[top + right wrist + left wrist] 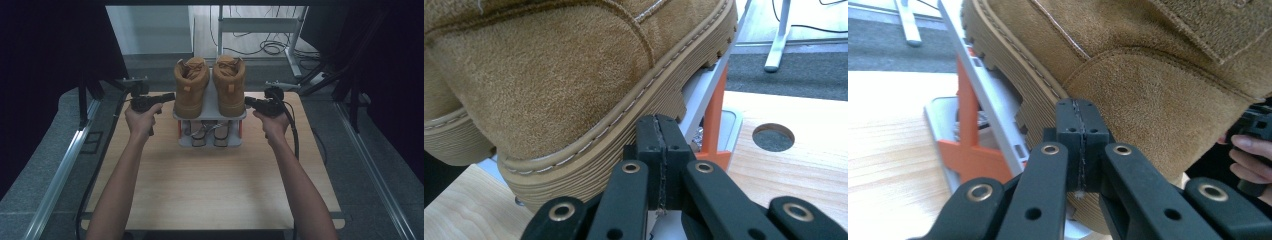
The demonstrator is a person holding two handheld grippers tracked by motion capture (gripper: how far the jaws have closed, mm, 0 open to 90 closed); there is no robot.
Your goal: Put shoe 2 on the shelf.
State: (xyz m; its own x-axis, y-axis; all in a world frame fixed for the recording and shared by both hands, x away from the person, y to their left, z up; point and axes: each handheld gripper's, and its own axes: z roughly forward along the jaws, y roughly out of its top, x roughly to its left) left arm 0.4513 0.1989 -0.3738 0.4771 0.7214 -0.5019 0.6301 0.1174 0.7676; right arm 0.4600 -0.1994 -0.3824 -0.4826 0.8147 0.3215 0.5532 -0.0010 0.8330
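Flanking a two-tier grey metal shoe rack with orange cross-braces point(210, 117), both grippers sit at the heels of a pair of tan suede ankle boots with ribbed rubber soles. Rack stands mid-back on the light wooden table point(210, 185); a second pair of shoes point(207, 134) sits on the lower shelf.

Left boot point(190, 86) and right boot point(230, 84) stand upright on the top shelf, side by side, toes pointing away from the person.

Left gripper point(169, 96): clenched, jaws pressed flat together, nothing between them, tip at the left boot's outer heel by the sole edge point(1048, 90). Right gripper point(250, 102): same, clamped on nothing, tip just under the right boot's sole welt point(634, 125).

Judgement on doing this step well:
- Closed jaws can only push. To lift, release both first, then bite the heel counter or collar, not the sole ribs.
- Suede is soft, so pinch a firm seam.
- Move both hands symmetrically; the shelf is narrow and the boots overhang its edges, so a one-sided shove could tip a boot off.
- Lift clear of the shelf lip before pulling back.
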